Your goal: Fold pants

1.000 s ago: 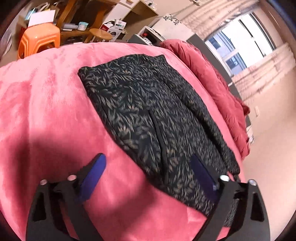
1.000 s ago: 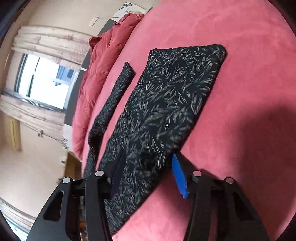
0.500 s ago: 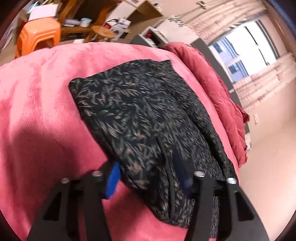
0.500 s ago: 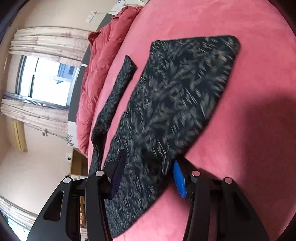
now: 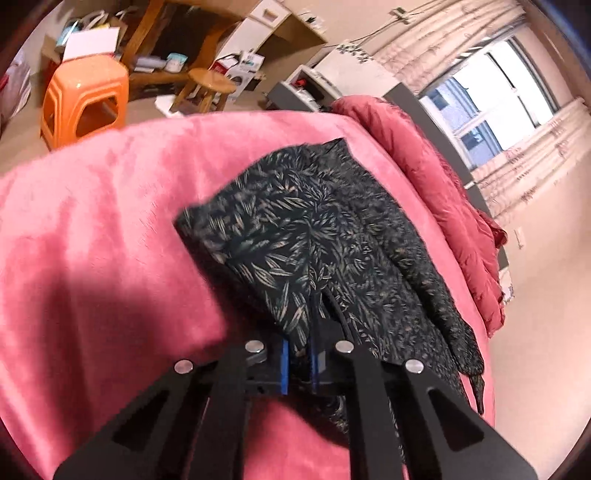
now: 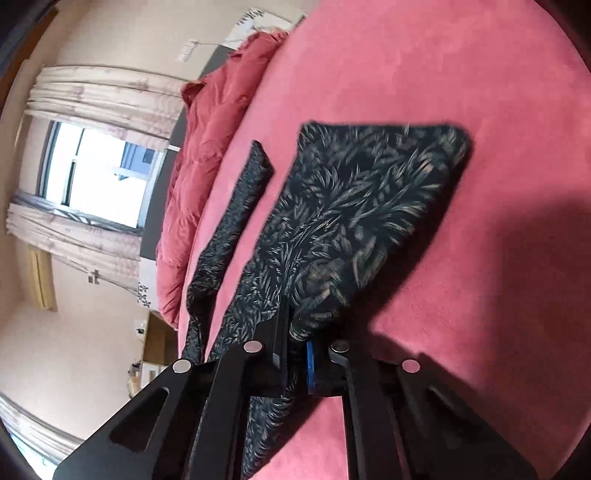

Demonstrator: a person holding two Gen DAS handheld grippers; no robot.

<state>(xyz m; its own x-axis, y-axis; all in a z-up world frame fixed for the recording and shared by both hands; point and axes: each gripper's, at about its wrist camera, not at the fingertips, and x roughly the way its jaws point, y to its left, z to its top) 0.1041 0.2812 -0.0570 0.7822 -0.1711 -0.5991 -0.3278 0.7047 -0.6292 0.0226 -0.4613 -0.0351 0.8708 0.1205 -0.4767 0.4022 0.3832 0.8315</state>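
Left gripper [image 5: 297,363]: clenched on a bunched edge of the pants [image 5: 317,236].
Right gripper [image 6: 293,363]: pinching the pants' [image 6: 354,221] near edge.
Pants: dark leaf print, lying on the pink blanket [image 5: 92,229], near edges lifted.
Beside: red duvet [image 5: 436,173].

A pink plush blanket [image 5: 96,229] is covering the bed, and a crumpled red duvet [image 5: 436,177] is lying along its edge toward two o'clock. Daylight is pouring through a window [image 5: 491,99] at one o'clock, with pale curtains [image 5: 535,162] hanging beside it. At eleven o'clock an orange plastic stool [image 5: 83,98] is standing on the beige floor, near a round wooden stool [image 5: 210,79] and a cluttered wooden desk [image 5: 173,33]. In the right wrist view, the window [image 6: 99,177] is glowing at nine o'clock between gathered curtains [image 6: 107,96], against cream walls [image 6: 110,33].
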